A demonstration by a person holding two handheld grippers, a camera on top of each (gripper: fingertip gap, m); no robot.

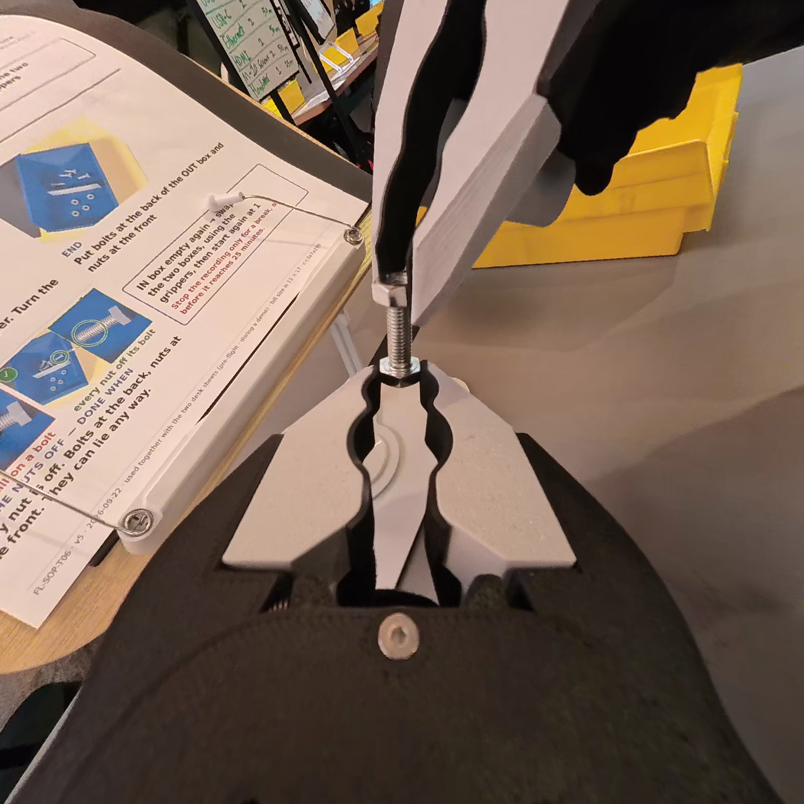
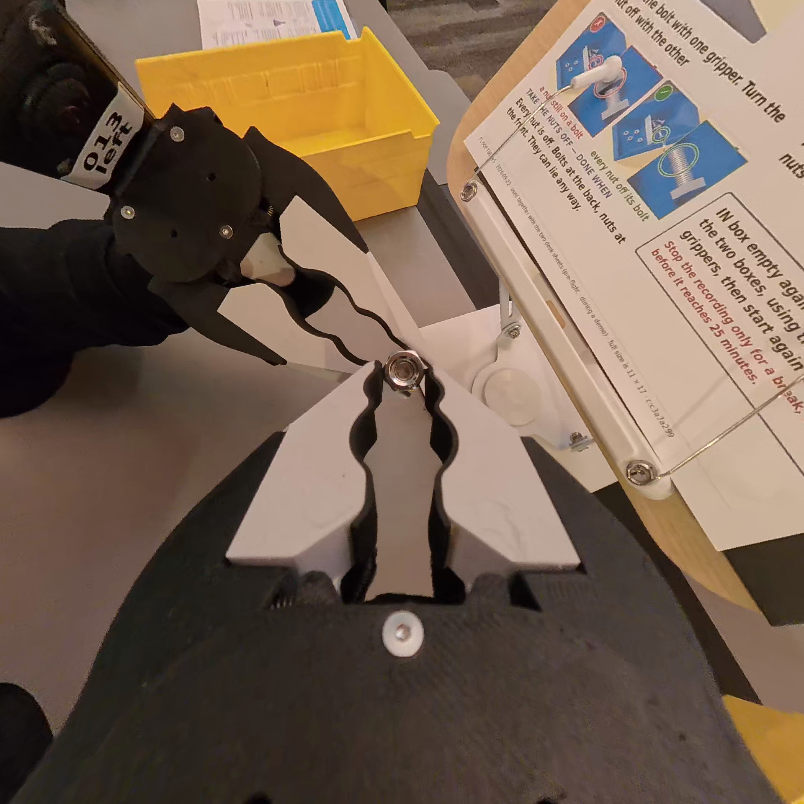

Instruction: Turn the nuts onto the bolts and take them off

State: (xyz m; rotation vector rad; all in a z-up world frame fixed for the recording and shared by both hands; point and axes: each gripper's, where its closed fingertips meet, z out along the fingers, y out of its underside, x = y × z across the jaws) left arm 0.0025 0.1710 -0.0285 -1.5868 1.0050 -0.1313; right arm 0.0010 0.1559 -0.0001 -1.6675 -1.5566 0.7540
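A silver bolt [image 1: 399, 333] hangs in the air between my two grippers. My left gripper [image 1: 398, 375] is shut on the hex nut [image 1: 398, 369], which sits near the free end of the thread. My right gripper [image 1: 391, 283] comes down from above and is shut on the bolt's hex head [image 1: 390, 295]. In the right wrist view my right gripper [image 2: 402, 379] pinches the hex head [image 2: 402, 372], seen end-on. The left gripper [image 2: 402, 350] reaches in from the left, held by a black-gloved hand [image 2: 65, 304], with its tips just behind the head. The nut is hidden there.
A yellow bin [image 1: 609, 209] stands on the grey table [image 1: 631, 457] behind the grippers; it also shows in the right wrist view [image 2: 304, 117]. A tilted board with an instruction sheet [image 1: 130, 261] [image 2: 652, 217] on a white stand [image 2: 500, 383] is close beside the grippers. My two grippers' fingertips are within a few centimetres of each other.
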